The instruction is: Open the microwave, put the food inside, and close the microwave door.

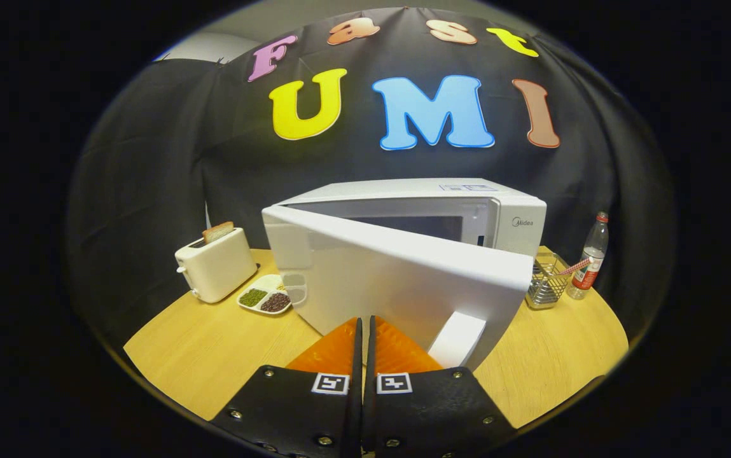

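A wooden counter (212, 356) with a rounded near edge carries a few bystanders. On the far left stands a cream toaster (215, 264), a slice of bread (218, 231) poking up out of its slot. Just to the right of the toaster, nearly touching its base, lies a white divided dish (271, 294); one compartment holds green grains, one dark reddish-brown ones, one pale yellowish ones, and a clear compartment sits at its right end. On the far right a wire basket (546, 282) holds a pink-and-white striped straw (574, 266), tilted rightward. Just beside the basket, further right, a clear plastic bottle (591, 257) with a red cap stands upright.
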The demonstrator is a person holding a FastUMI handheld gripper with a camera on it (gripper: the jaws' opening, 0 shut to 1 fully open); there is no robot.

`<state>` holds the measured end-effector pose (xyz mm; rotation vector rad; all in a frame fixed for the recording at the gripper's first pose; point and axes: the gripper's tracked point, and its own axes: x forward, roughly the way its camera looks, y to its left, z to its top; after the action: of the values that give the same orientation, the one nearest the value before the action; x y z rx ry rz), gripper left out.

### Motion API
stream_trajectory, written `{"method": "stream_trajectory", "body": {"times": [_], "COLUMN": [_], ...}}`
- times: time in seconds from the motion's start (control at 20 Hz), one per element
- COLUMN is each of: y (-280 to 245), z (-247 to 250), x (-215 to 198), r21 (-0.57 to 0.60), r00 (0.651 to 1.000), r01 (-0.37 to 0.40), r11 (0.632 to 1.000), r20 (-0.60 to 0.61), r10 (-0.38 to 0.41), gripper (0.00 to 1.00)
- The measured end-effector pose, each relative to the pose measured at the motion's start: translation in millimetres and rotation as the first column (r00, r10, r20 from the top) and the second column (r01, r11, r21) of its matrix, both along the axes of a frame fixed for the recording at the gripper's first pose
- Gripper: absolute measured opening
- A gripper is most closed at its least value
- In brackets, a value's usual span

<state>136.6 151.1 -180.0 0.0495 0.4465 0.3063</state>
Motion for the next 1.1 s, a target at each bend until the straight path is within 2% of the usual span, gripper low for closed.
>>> {"method": "stream_trajectory", "body": {"times": [0.8,1.1], "y": [-19,-23], "z": [-10,-12], "x": [96,112], "r21": [-0.027,-0.022], "r00": [0.996,0.994], "r01": [0.086,0.110], "r11": [0.996,0.994], "r20": [-0.006,0.004], "r10": [-0.086,-0.110], "gripper": [0.02,0.02]}}
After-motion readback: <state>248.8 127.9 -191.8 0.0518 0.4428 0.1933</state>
